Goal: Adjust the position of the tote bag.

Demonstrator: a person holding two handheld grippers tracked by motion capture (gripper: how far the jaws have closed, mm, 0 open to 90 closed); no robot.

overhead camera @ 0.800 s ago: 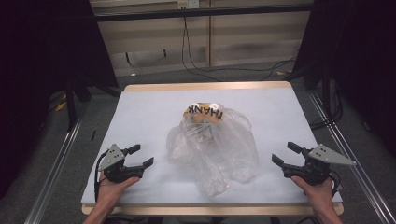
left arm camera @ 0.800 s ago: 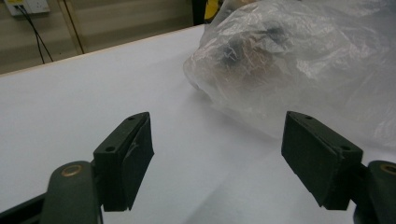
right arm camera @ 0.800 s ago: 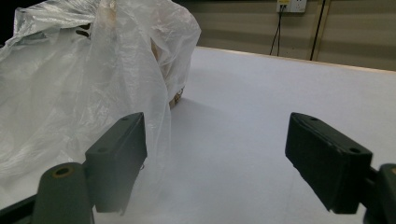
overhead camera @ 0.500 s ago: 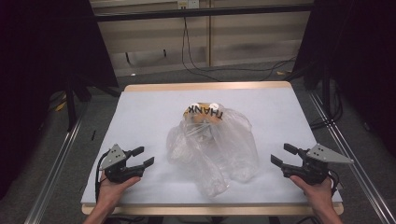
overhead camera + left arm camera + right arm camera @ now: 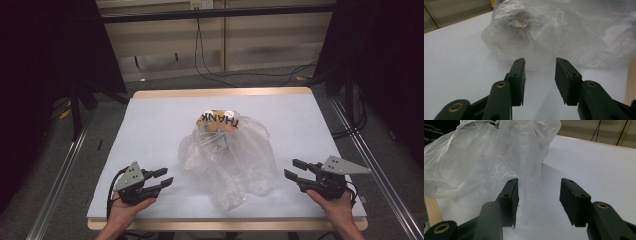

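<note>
left gripper [image 5: 164,179]: jaws parted, nothing between the pads, resting low near the front left corner of the table [image 5: 150,120], tips aimed at the bag. in the left gripper view the pads [image 5: 517,75] sit just short of the crinkled plastic. right gripper [image 5: 294,168]: jaws likewise apart and empty, near the front right corner, facing the bag's other side. clear plastic bag [image 5: 235,160]: lies at the table's middle, bunched, something yellow-brown inside; black lettering "thank" reads upside down at its far end. white sheet covers the wooden-edged top.
</note>
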